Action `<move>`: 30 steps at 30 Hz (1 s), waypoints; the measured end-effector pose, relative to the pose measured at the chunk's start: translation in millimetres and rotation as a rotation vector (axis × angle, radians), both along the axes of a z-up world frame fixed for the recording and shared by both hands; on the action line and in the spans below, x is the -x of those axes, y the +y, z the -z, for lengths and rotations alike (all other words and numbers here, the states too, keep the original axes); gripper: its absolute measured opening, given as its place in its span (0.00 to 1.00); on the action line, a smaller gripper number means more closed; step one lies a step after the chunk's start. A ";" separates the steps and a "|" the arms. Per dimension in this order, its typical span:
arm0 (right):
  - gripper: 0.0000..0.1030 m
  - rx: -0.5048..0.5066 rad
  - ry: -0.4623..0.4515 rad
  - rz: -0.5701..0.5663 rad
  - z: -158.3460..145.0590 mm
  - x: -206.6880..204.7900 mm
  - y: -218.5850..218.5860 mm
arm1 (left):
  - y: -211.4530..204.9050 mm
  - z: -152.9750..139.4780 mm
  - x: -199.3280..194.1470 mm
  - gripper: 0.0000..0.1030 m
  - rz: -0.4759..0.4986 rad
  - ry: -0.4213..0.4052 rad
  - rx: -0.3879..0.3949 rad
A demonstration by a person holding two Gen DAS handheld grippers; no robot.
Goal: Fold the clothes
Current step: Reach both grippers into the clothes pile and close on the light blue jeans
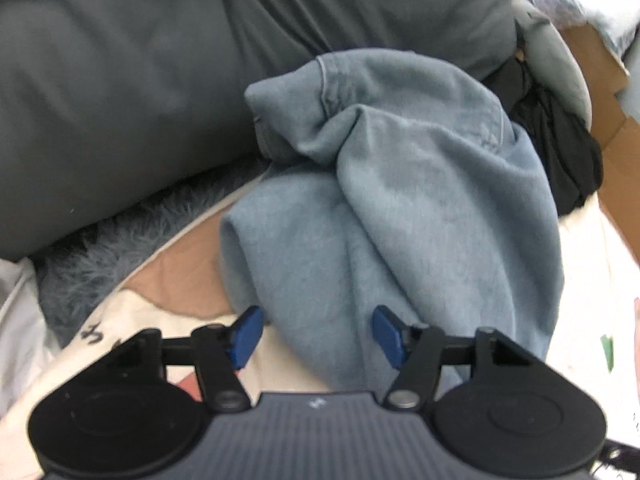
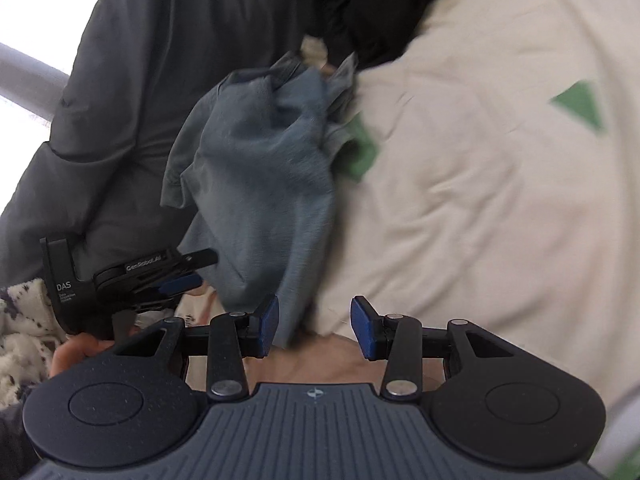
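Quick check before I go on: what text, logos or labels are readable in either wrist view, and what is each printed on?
"GenRobot.AI": on the left gripper, seen in the right wrist view.
"DAS": on that gripper's black body; the smaller lines beneath are too small to read.
Dark marks on the cream bedspread: blurred, unreadable.
Small emblems on both gripper housings: symbols only, no legible text.

Blue garment heaped ahead; grey cushion behind; cardboard box right.
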State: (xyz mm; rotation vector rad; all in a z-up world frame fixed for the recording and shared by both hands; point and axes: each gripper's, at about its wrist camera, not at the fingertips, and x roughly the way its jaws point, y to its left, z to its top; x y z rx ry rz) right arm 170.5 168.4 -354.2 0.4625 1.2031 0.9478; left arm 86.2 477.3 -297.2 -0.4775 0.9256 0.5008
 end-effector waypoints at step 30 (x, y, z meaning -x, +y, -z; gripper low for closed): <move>0.03 -0.148 0.102 0.050 5.4 10.2 22.7 | -0.9 -32.6 15.1 0.03 0.079 -0.083 0.066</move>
